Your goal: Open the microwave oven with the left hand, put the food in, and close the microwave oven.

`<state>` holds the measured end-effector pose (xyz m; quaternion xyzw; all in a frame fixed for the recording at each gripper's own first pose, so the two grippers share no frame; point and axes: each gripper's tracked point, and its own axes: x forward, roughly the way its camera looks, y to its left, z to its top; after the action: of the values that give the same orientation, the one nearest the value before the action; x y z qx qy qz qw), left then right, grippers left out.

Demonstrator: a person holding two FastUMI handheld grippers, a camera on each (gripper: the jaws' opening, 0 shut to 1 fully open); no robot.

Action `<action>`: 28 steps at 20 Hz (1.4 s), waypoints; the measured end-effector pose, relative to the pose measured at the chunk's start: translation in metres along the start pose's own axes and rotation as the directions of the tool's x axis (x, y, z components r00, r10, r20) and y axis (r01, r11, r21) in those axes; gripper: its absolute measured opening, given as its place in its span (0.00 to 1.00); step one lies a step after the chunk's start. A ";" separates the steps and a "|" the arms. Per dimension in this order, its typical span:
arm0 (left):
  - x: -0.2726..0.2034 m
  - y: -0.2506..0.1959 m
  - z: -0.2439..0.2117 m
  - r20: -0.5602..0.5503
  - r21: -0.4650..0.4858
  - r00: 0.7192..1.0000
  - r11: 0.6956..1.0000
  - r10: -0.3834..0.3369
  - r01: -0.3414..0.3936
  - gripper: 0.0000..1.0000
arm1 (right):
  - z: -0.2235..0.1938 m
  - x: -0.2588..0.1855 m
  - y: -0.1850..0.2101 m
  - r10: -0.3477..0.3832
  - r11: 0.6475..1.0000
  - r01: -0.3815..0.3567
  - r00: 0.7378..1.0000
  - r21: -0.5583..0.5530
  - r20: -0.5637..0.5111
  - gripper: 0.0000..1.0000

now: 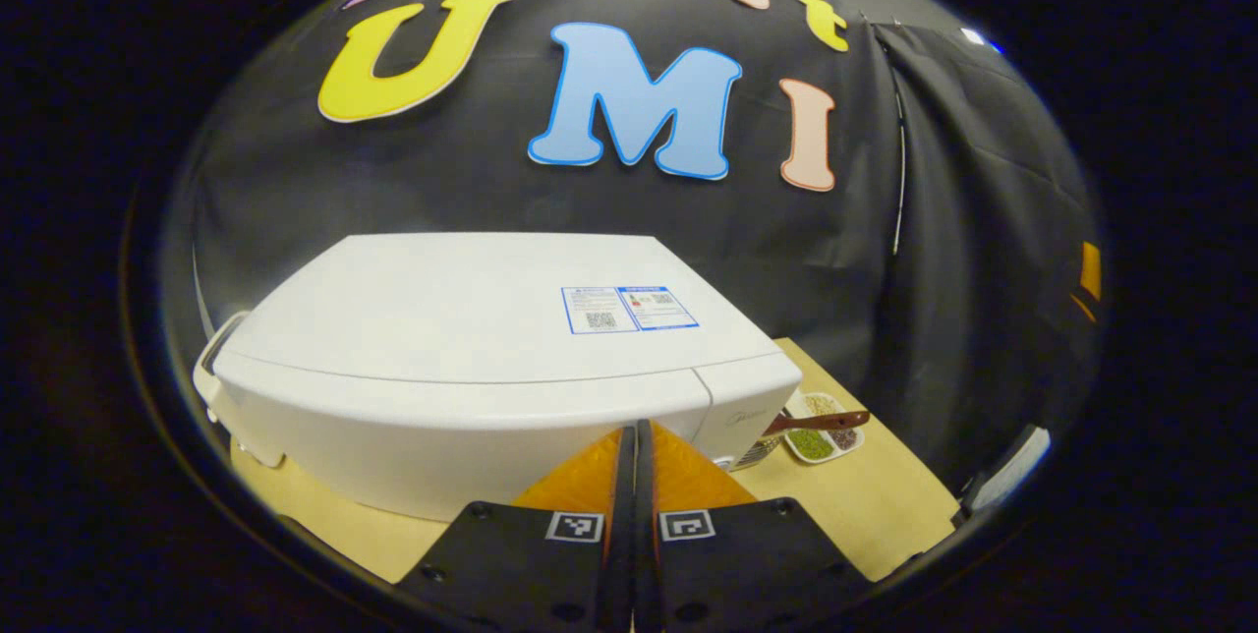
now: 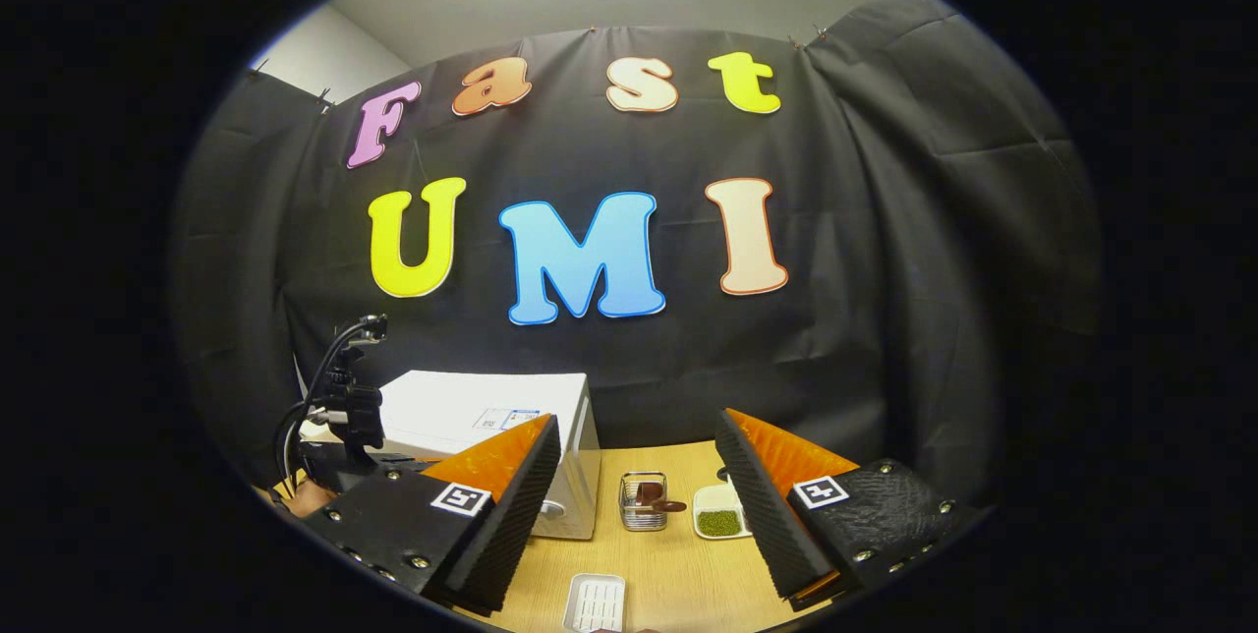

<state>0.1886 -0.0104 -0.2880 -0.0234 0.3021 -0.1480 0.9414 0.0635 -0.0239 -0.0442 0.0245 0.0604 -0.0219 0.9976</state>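
Just beyond the closed tips of the left gripper (image 1: 635,436), in the left gripper view, sits the white microwave oven (image 1: 472,358). Its top panel spreads up and away from the jaws, and its front edge curves across right above them. The door looks closed, and the tips point at the seam where the door meets the narrower control section on the right. The jaws are pressed fully together with nothing between them; whether the tips touch the oven front cannot be told. On the oven's top, up and right of the jaws, is a blue-bordered sticker (image 1: 629,309).

To the right of the jaws, past the oven's corner, a divided white dish (image 1: 824,431) of green and brownish food lies on the wooden table (image 1: 885,505), with a brown handle (image 1: 816,421) across it.

In the right gripper view, the right gripper (image 2: 639,471) stands wide open and empty. The oven (image 2: 491,417) lies behind its left finger, well apart. Between the fingers, farther off on the table (image 2: 678,564), stand a small wire basket (image 2: 643,501) and, just beside the right finger, the dish of green food (image 2: 720,519). Nearer, below the gap, lies a white ridged tray (image 2: 597,602). The left gripper's rig (image 2: 344,407) shows beside the oven, left of the left finger.
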 end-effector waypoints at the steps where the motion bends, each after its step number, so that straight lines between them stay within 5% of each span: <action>1: -0.002 0.000 0.001 0.008 0.029 1.000 1.000 0.003 -0.003 0.07 | -0.001 -0.001 0.000 0.001 1.000 -0.001 1.000 0.003 -0.001 0.96; 6: -0.058 0.007 0.075 0.185 0.007 0.982 0.999 0.041 -0.044 0.09 | 0.005 0.002 0.005 -0.001 1.000 0.001 1.000 0.012 0.011 0.96; 10: -0.167 0.015 0.157 0.405 0.029 0.911 0.995 0.080 -0.100 0.06 | 0.027 0.000 0.024 0.015 1.000 -0.016 0.999 0.015 0.045 0.96; 11: -0.194 0.014 0.167 0.442 0.041 0.894 0.994 0.071 -0.099 0.19 | 0.034 -0.001 0.029 0.023 1.000 -0.024 0.998 0.018 0.051 0.96; 13: -0.244 0.024 0.174 0.490 0.076 0.866 0.985 0.097 -0.154 0.96 | 0.050 -0.004 0.042 0.033 0.999 -0.035 0.997 0.028 0.071 0.96; 18: -0.301 0.043 0.155 0.491 0.082 0.856 0.970 0.162 -0.231 0.92 | 0.064 -0.016 0.072 0.057 0.997 -0.062 0.994 0.044 0.095 0.96; 28: -0.353 0.048 0.158 0.554 0.047 0.818 0.975 0.154 -0.215 0.97 | 0.068 -0.053 0.103 0.056 0.998 -0.057 0.993 0.011 0.107 0.96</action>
<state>0.0190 0.1319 0.0326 0.0155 0.0132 -0.0594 0.9980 0.0234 0.0777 0.0344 0.0319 0.0064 0.0045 0.9995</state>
